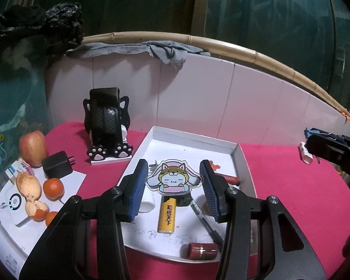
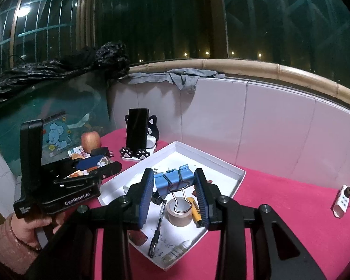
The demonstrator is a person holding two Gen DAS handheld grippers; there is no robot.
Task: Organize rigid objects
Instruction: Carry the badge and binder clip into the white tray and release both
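A flat acrylic cartoon figure [image 1: 173, 178] sits between the blue pads of my left gripper [image 1: 173, 170], which is shut on its sides. Seen from the right wrist, this gripper [image 2: 98, 163] hovers left of the white tray [image 2: 240, 175]. My right gripper [image 2: 173, 172] is shut on a blue binder clip [image 2: 173, 179], whose wire handles hang down over the tray. In the tray [image 1: 193, 140] lie a yellow lighter [image 1: 166, 217], a black pen [image 1: 205, 221], a dark red tube [image 1: 203, 250], a red lighter [image 1: 228, 178] and a tape roll [image 2: 179, 212].
The tray lies on a pink cloth [image 1: 291, 186]. Behind it a phone leans on a black cat stand [image 1: 106, 121]. At the left are an apple [image 1: 32, 148], a black charger [image 1: 57, 164] and an orange [image 1: 53, 187]. A white power strip [image 2: 341, 200] lies right. A tiled wall closes the back.
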